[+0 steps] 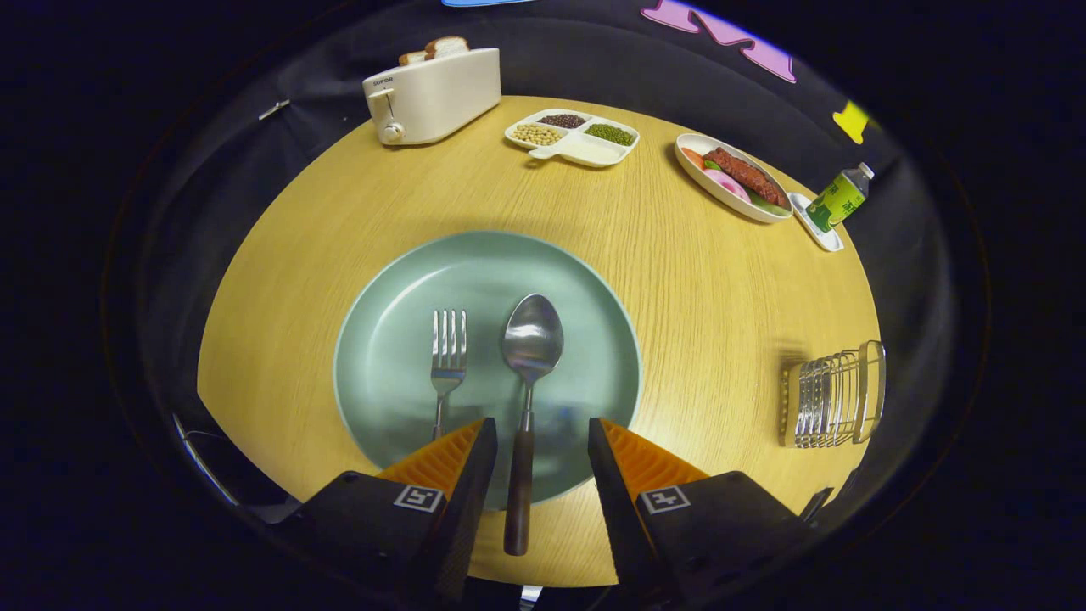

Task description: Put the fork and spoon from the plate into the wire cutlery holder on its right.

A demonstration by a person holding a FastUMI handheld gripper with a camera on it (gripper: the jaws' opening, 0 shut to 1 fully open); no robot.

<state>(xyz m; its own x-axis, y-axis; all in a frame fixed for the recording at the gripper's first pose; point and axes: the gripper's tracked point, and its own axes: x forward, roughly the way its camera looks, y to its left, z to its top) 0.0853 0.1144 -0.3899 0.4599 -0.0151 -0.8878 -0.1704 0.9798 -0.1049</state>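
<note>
Spoon (526, 382) and fork (447, 361) lie side by side on the pale green plate (382, 280) in the middle of the table (696, 280), bowls and tines pointing away, fork on the left. The spoon's dark handle runs back off the plate rim and sits between the two fingers of the hand-held gripper (543, 445), which stands spread wide with neither finger touching it. The fork's handle passes under the left finger. Both pieces look like thin polished metal: stiff, light and slick, lying flat, so they will likely slide or pivot if pinched near the shiny end. The dark handle of the spoon seems the better place to take hold, being thicker and less glossy, and it overhangs the rim, leaving room beneath. The wire cutlery holder (831, 395) stands well apart to the right, near the table edge.
</note>
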